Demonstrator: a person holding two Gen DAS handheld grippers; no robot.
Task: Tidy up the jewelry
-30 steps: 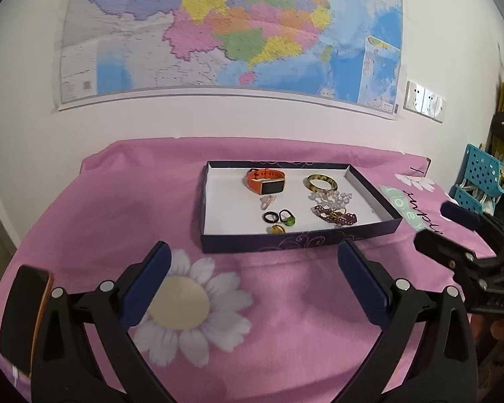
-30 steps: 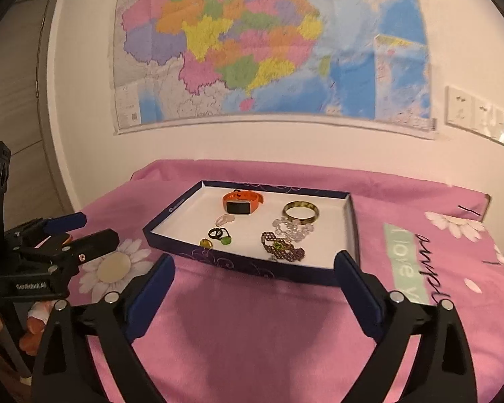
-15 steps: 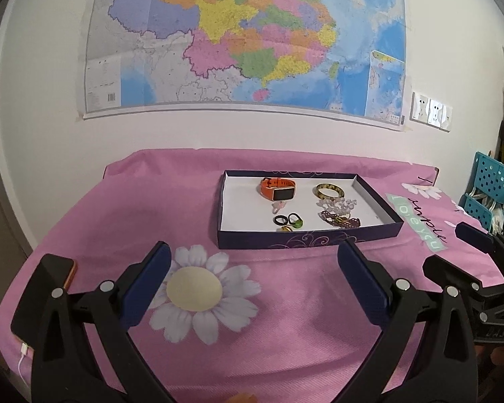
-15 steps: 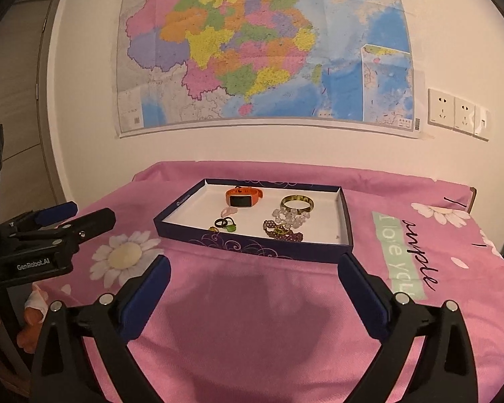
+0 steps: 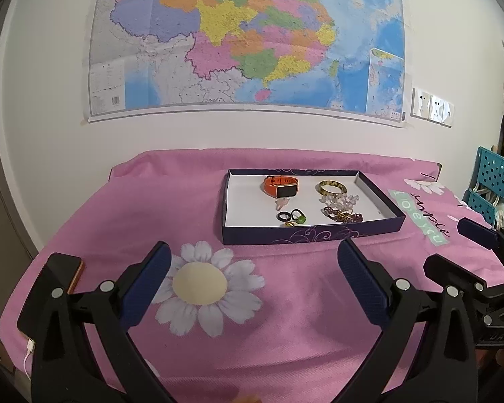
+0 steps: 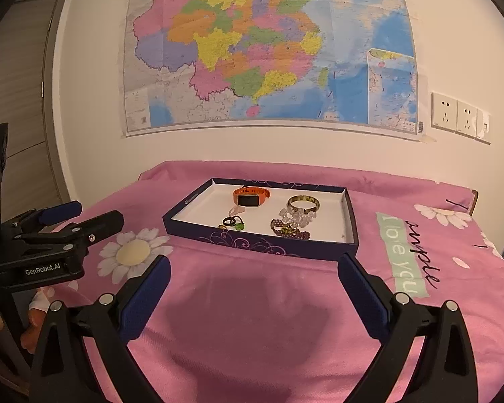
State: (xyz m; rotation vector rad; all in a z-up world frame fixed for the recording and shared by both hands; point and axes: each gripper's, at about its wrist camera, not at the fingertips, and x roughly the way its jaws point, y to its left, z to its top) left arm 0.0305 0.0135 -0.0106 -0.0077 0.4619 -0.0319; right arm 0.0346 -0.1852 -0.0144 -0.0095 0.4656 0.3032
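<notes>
- Left wrist view: the left gripper (image 5: 253,277) hangs with its jaws spread wide and nothing between them, low over the pink flowered cloth (image 5: 171,208) that covers the counter.
- Straight ahead and a little to the right lies the dark shallow box (image 5: 305,233), its long side running across the view, its near wall facing the gripper.
- Inside the box, well apart from both grippers: an orange watch (image 5: 280,186) at the back, a mottled bangle (image 5: 331,188) to its right, a clear bead bracelet (image 5: 341,199) and a purple bracelet (image 5: 342,216) nearer, and small rings (image 5: 290,216) close to the near wall.
- Right wrist view: the right gripper (image 6: 253,277) is likewise spread and empty, with the box ahead and its near wall angled across.
- Judged by this, both grippers stand about equally far off; the bracelets lie toward the right one, the watch and rings toward the left.
- Any reach must clear the near wall, so a descent from above looks called for.
- A phone (image 5: 62,270) lies at the cloth's left edge, out of the way; a wall map (image 5: 248,40) hangs behind.
</notes>
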